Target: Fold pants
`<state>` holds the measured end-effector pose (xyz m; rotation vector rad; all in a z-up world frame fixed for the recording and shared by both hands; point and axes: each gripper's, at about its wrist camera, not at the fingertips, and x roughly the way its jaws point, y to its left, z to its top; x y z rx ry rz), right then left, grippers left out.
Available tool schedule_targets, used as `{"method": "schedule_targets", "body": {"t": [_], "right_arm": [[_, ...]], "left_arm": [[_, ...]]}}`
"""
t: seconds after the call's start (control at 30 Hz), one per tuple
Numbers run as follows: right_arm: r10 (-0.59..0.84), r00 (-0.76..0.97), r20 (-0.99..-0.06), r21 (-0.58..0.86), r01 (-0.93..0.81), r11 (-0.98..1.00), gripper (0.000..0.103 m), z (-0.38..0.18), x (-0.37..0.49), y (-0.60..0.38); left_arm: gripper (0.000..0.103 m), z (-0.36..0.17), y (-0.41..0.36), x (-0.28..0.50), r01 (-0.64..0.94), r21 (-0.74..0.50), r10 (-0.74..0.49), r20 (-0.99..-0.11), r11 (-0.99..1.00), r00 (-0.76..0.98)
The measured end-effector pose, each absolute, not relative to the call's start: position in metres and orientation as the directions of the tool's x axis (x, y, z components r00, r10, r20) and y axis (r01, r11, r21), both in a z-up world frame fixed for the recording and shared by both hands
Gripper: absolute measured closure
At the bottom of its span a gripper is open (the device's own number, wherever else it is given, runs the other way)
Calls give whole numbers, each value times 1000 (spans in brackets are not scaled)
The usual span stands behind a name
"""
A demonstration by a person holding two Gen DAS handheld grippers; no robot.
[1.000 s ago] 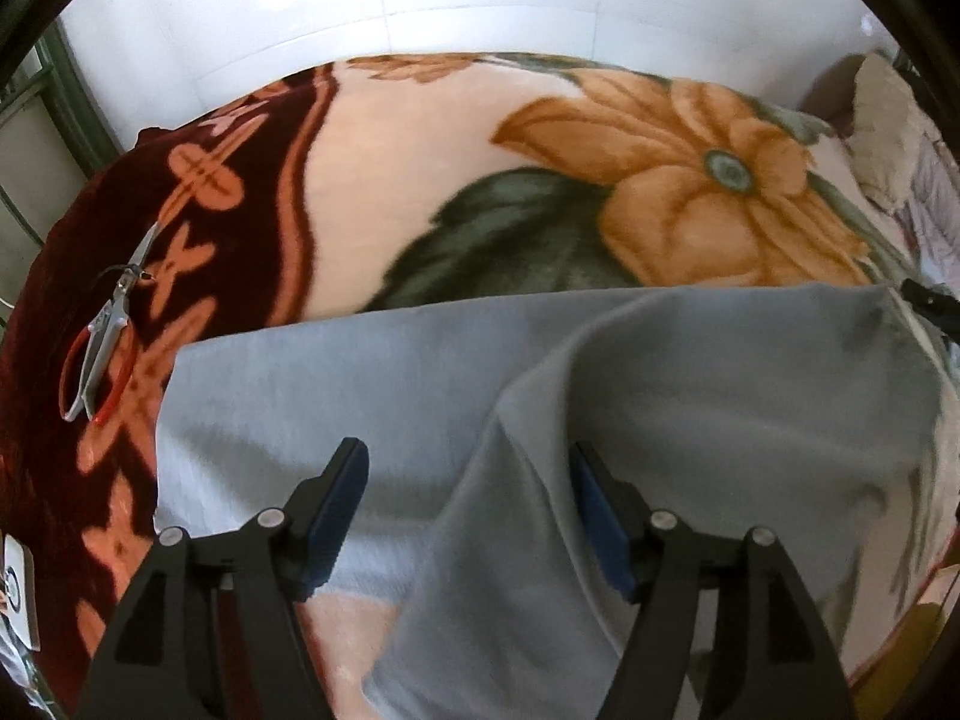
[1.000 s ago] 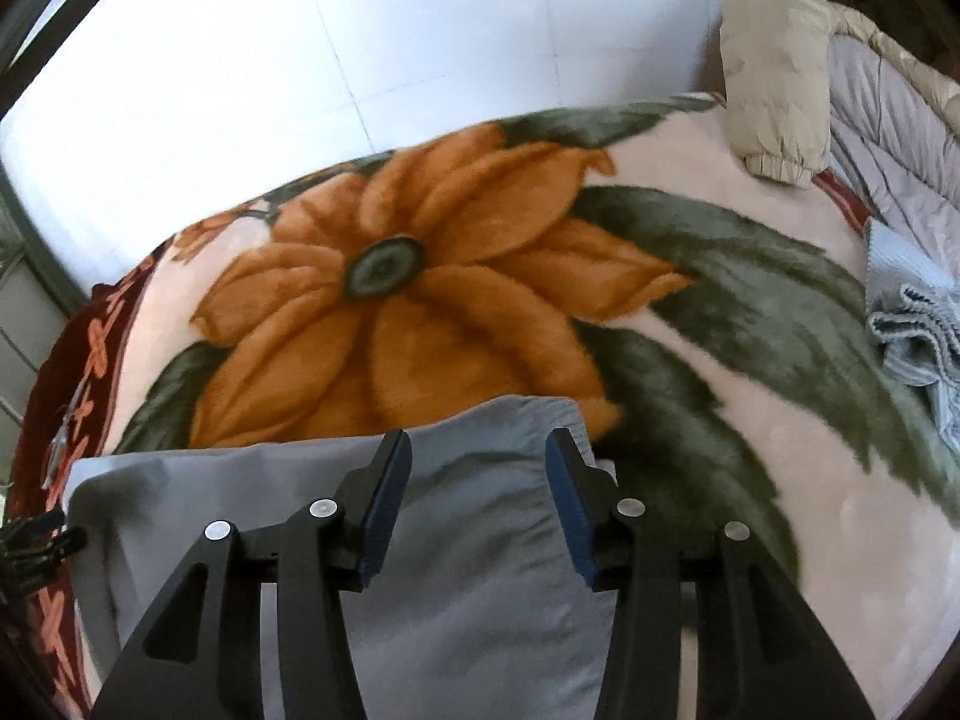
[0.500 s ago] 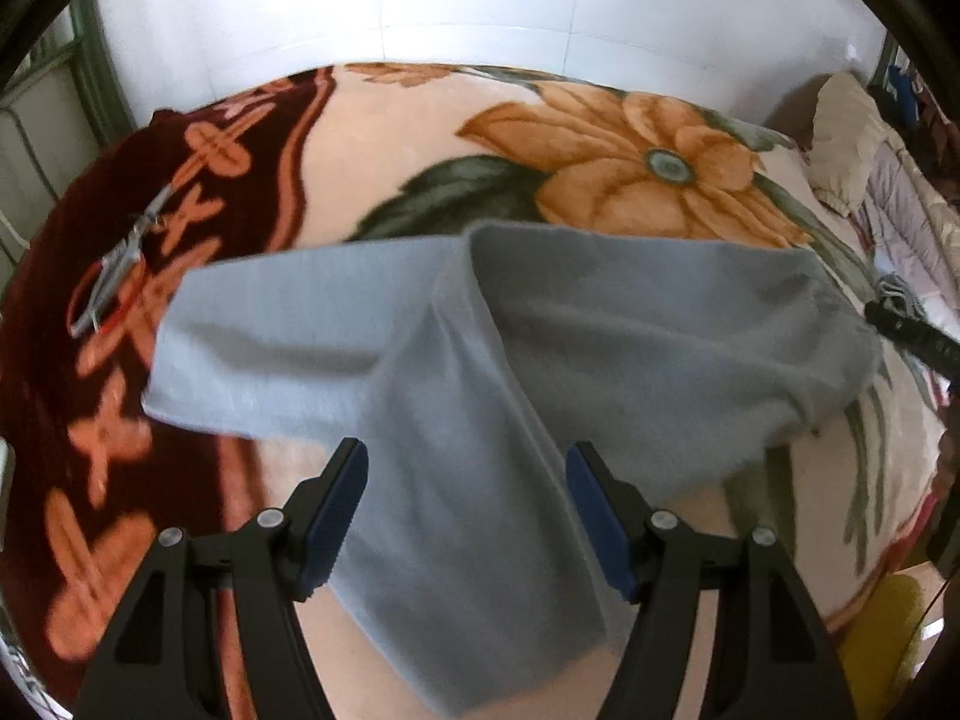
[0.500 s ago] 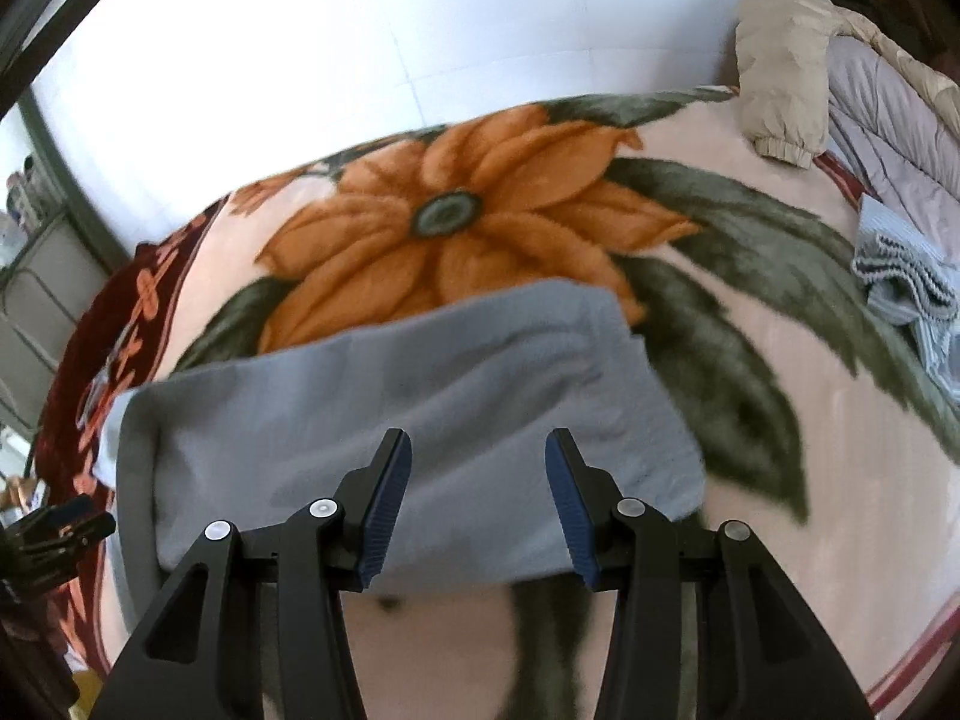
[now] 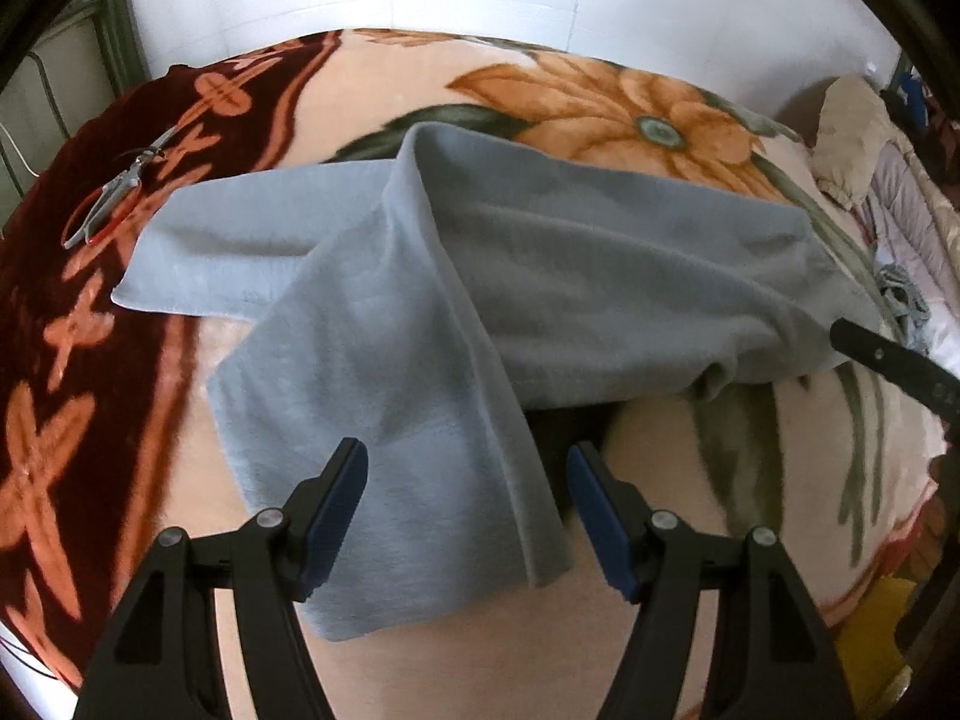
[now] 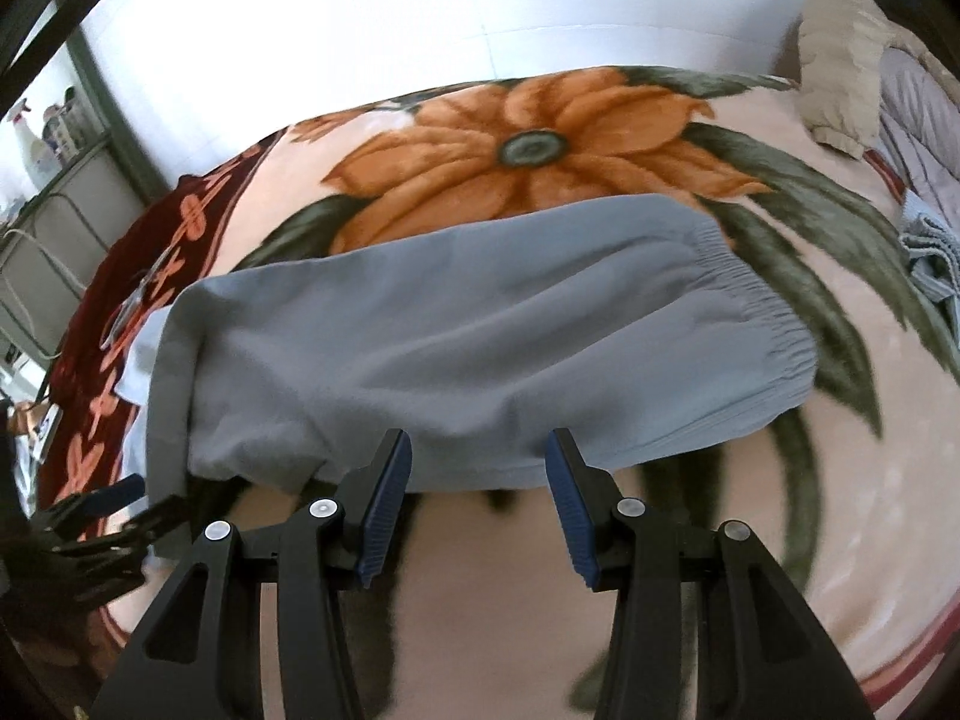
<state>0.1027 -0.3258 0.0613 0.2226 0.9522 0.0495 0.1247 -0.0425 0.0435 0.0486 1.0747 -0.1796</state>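
Both wrist views: close, downward, pants point(image 5: 540, 276) shared

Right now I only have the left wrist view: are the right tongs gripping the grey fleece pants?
Observer: No. The right tongs are open, and their pads do not press on the grey fleece pants.
Operator: Which end is the waistband?
Observer: The gathered elastic waistband is at the right end in the right wrist view. It lies on a green leaf of the orange-flowered plush blanket.
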Motion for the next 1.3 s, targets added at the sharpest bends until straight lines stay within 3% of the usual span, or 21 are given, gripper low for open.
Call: {"method": "schedule_targets", "body": {"t": [0.03, 0.1, 0.17, 0.27, 0.73, 1.07, 1.3], "right_arm": [[145, 578, -803, 212, 49, 976, 56, 61, 103, -324], [147, 576, -804, 206, 38, 978, 56, 61, 103, -321], [149, 579, -802, 205, 32, 978, 56, 62, 103, -319], [153, 586, -796, 214, 36, 976, 56, 63, 105, -320], [187, 540, -821, 158, -99, 982, 56, 71, 148, -278], [259, 461, -848, 110, -326, 939, 56, 72, 220, -193], [235, 393, -889, 34, -455, 890, 56, 53, 270, -132]], "left_arm": [[31, 40, -44, 125, 164, -34, -109, -876, 986, 470], [42, 34, -44, 125, 165, -28, -104, -874, 986, 475], [79, 30, -40, 125, 183, -57, -137, -878, 981, 458], [96, 40, -30, 123, 186, -76, -157, -866, 980, 475], [97, 103, 72, 194, 76, 100, 37, -812, 992, 583], [96, 77, 105, 260, 44, 111, 72, -849, 993, 523], [95, 43, 111, 281, 53, 105, 67, -877, 993, 475]]}}
